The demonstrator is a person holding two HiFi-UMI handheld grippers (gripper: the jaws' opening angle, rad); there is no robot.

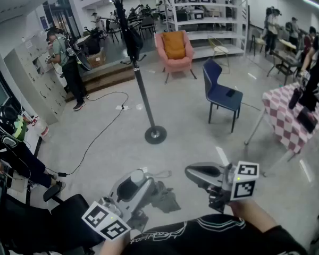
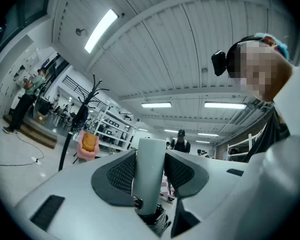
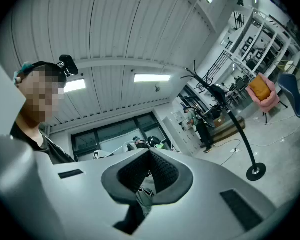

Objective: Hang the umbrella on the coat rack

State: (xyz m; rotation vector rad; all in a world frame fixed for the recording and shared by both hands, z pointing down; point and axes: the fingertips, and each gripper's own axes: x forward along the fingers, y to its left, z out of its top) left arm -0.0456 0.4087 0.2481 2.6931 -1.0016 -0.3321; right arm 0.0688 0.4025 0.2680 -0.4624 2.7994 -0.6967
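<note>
A folded dark umbrella (image 1: 165,198) lies low between my two grippers, close to my body. Its grey cylindrical handle (image 2: 149,171) stands upright between the pads of my left gripper (image 1: 141,178), which grips it on both sides. My right gripper (image 1: 190,170) is shut, with a scrap of the umbrella's grey strap (image 3: 145,196) pinched between its pads. The black coat rack (image 1: 141,84) stands several steps ahead on a round base (image 1: 155,135), with a dark item hanging near its top (image 1: 132,39). The rack also shows in the left gripper view (image 2: 79,121) and the right gripper view (image 3: 235,126).
A blue chair (image 1: 220,92) and a pink armchair (image 1: 174,49) stand right of the rack. A checkered table (image 1: 290,118) is at the right. A black cable (image 1: 103,126) trails over the floor left of the rack. A person (image 1: 66,62) stands at the left; another (image 1: 10,137) sits nearer.
</note>
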